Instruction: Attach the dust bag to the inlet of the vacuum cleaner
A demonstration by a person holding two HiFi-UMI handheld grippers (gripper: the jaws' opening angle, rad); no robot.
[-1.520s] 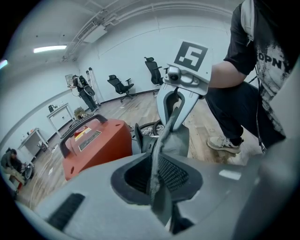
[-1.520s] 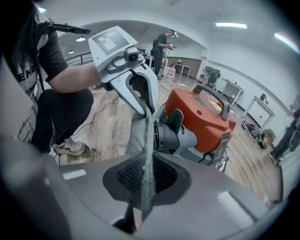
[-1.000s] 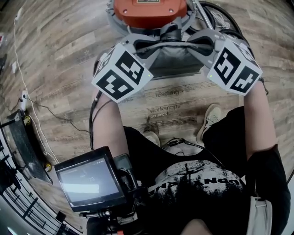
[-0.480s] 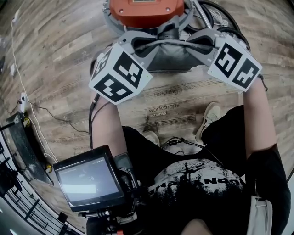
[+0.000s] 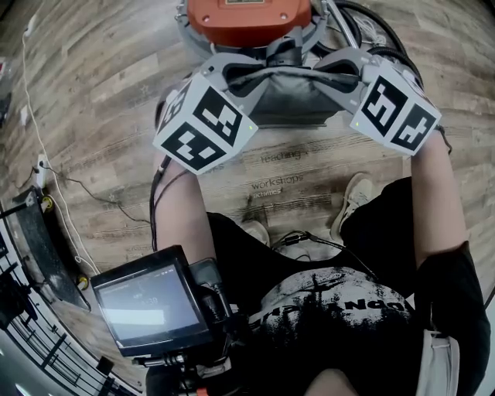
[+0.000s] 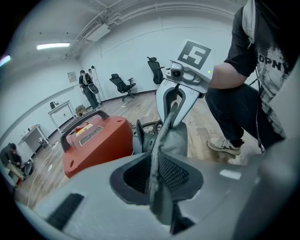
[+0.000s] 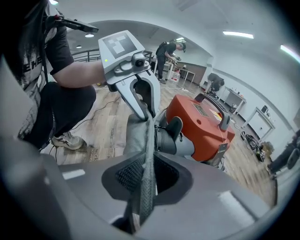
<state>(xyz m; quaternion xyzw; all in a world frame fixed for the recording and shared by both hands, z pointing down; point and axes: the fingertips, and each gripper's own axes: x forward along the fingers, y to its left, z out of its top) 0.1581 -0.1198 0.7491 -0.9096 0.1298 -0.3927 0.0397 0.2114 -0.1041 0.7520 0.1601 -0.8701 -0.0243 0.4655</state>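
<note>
Head view: the orange vacuum cleaner (image 5: 247, 15) stands on the wooden floor (image 5: 100, 93) at the far edge; its black inlet (image 5: 282, 54) faces the person. The grey dust bag (image 5: 290, 97) hangs stretched just near of the inlet, between the left gripper (image 5: 236, 73) and the right gripper (image 5: 340, 69), one on each side of its mouth. Nearer lie the person's shoes (image 5: 356, 197), and a small monitor (image 5: 147, 305) sits at the near left.

Left gripper view: the jaws have just been easing apart, yet the dust bag's hem (image 6: 154, 154) runs between them and the left gripper (image 6: 152, 173) grasps it; the cloth leads off taut to the right gripper (image 6: 172, 110) opposite. The vacuum cleaner (image 6: 96, 140) sits to the left, its inlet (image 6: 140, 136) just beside the bag; whether they touch I cannot tell.

Right gripper view: these jaws too have just been easing apart, with the hem (image 7: 147, 164) between them; the right gripper (image 7: 145, 183) grasps the bag, which runs to the left gripper (image 7: 145, 110) across from it. The vacuum cleaner (image 7: 201, 122) stands to the right, its inlet (image 7: 168, 133) right by the cloth.
</note>
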